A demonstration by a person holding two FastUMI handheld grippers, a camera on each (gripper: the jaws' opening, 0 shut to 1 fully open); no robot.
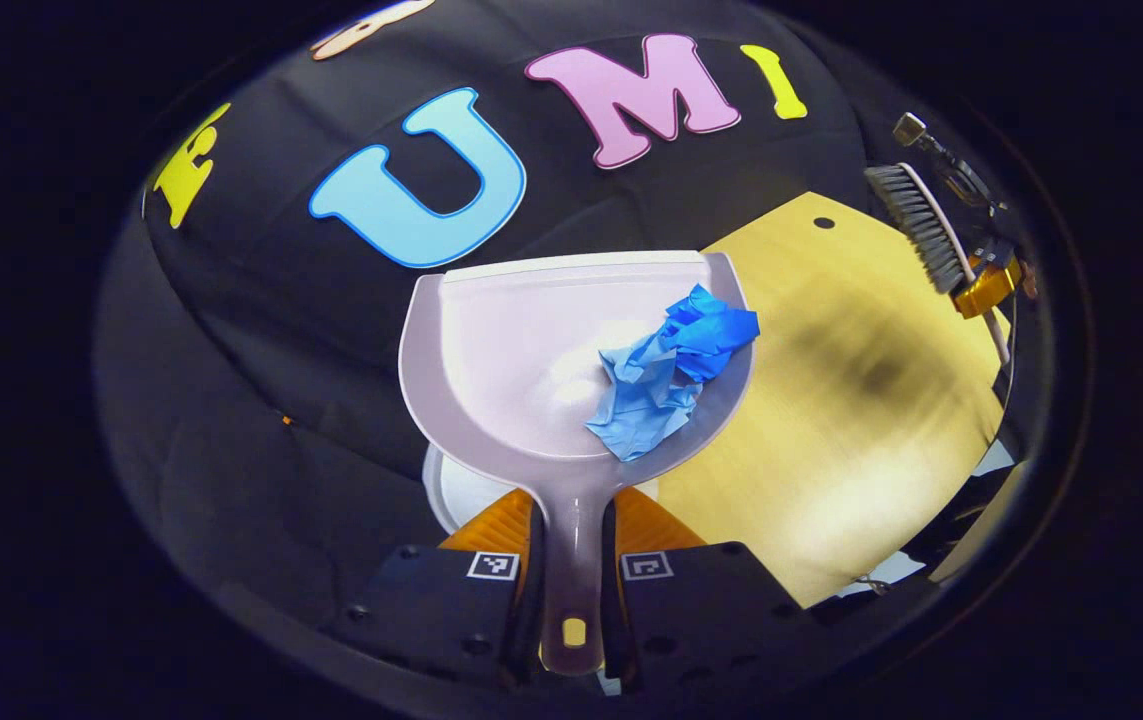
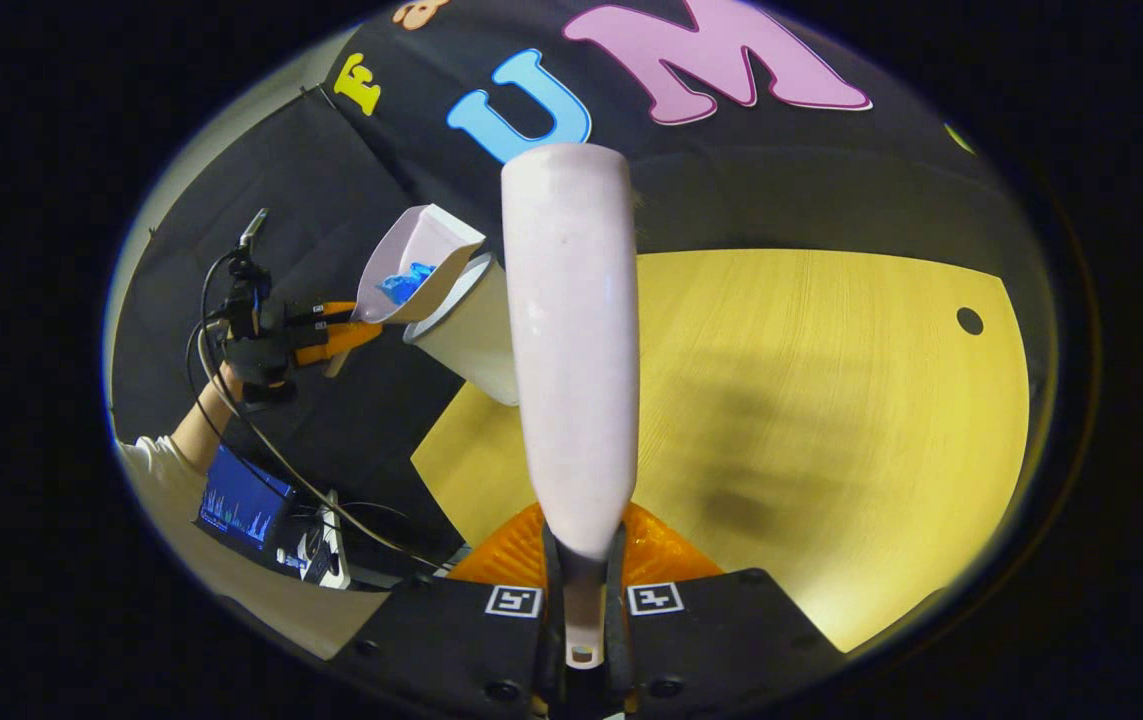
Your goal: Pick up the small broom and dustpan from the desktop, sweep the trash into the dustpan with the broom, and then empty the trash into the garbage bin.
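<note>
the big yellow desktop [image 2: 831,400] sits on the right, bare where i can see it, so the sweeping looks done to me. just past its left edge stands the white garbage bin [image 2: 466,335], and the dustpan [image 1: 571,340] is held up right over it; in the left gripper view a bit of the bin's white rim [image 1: 446,490] peeks out under the pan. the left gripper [image 1: 571,590] has its two fingers squeezed tight on the dustpan's handle, one on each side. in the right gripper view that same gripper [image 2: 331,335] is far off on the left, with a hand [image 2: 231,385] behind it, and the pan is tipped with its open lip up. the broom [image 2: 571,350] is up in the air above the desk, and the right gripper [image 2: 583,610] pinches its thin handle between both fingers. in the left gripper view the broom's bristles [image 1: 916,225] show far off on the right. smallest of all is the trash, a crumpled blue wad [image 1: 671,370], lying inside the pan near its right wall. so picking up and sweeping look finished. what is left, i think, is to tip the pan so the wad drops into the bin.
</note>
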